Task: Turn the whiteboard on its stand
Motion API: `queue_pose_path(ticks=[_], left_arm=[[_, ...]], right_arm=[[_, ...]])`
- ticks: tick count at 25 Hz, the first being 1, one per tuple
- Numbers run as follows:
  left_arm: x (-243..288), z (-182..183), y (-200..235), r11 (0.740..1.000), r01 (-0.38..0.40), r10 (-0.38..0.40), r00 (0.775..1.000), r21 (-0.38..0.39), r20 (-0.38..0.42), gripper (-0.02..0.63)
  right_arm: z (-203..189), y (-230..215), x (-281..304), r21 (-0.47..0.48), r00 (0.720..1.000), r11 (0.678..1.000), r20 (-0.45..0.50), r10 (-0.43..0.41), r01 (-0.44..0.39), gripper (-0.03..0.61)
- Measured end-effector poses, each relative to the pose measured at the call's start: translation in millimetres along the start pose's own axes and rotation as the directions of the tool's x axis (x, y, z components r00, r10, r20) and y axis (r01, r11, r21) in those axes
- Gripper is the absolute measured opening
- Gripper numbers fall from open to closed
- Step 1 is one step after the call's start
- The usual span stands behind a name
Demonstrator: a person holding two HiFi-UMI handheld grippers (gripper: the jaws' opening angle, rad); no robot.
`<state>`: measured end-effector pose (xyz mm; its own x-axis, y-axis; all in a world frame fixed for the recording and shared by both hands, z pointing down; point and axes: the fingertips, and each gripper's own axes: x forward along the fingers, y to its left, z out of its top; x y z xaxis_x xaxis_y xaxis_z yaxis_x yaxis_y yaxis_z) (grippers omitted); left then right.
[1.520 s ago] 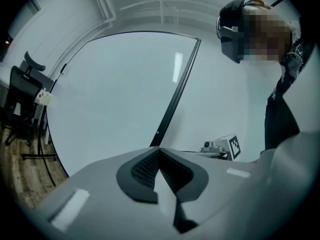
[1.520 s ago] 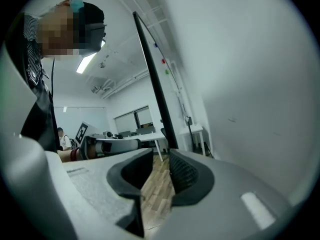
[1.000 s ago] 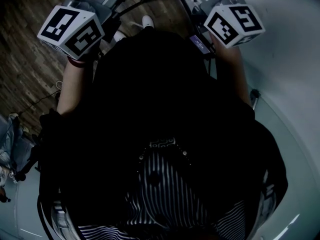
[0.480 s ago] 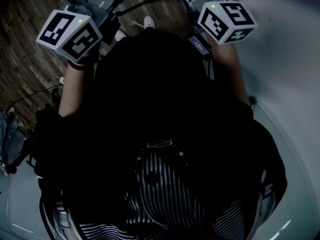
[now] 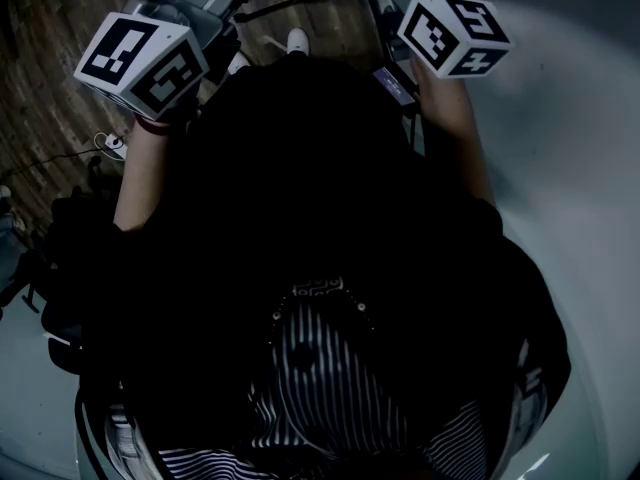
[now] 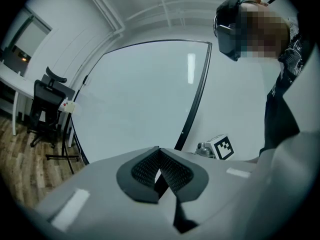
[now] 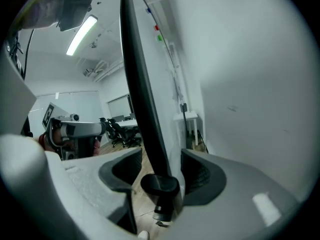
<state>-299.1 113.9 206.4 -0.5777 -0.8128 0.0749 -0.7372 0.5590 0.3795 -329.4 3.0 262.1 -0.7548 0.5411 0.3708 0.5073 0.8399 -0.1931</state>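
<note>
The whiteboard [image 6: 140, 99] is a large pale panel in a thin black frame [image 6: 195, 94]. In the left gripper view that frame edge runs down into my left gripper [image 6: 159, 158], whose ribbed pads are pinched together on it. In the right gripper view the frame [image 7: 140, 84] stands edge-on between the spread pads of my right gripper [image 7: 160, 166], apart from both pads, with a black knob [image 7: 160, 185] just below. In the head view both marker cubes, left [image 5: 140, 58] and right [image 5: 455, 33], are held up ahead of the dark torso, and the whiteboard [image 5: 570, 168] fills the right side.
A black office chair [image 6: 42, 111] and a white desk [image 6: 10, 79] stand on wood floor behind the board's left edge. A thin black stand [image 6: 62, 156] is by the chair. A small white table [image 7: 187, 118] and more chairs [image 7: 117, 129] are farther off. Wood floor [image 5: 50, 78] shows at the left.
The right marker cube has shifted a little up and left. The floor and clutter at the left of the head view have slid, and the pale board now covers more of the right.
</note>
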Motion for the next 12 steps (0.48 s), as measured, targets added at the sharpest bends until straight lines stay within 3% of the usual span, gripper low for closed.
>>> queue_pose_path(ticks=[3,8,12], left_arm=[[7.0,-14.3,7.3,1.000,-0.027,0.027,1.000,-0.007,0.003,-0.011],[12.2,-19.4,3.5,0.997,-0.082,0.082,0.997,0.003,0.011,-0.011],[-1.0,-9.9,10.2,0.991,-0.132,0.132,0.991,-0.012,0.025,-0.011]], right_arm=[[-7.0,-12.9,9.9,-0.030,1.000,1.000,0.008,0.002,-0.001,0.231],[11.6,-35.3,-3.3,-0.140,0.991,0.986,0.107,-0.080,0.095,0.089],[24.0,-34.2,-4.3,-0.121,0.990,0.988,0.113,-0.085,0.098,0.084]])
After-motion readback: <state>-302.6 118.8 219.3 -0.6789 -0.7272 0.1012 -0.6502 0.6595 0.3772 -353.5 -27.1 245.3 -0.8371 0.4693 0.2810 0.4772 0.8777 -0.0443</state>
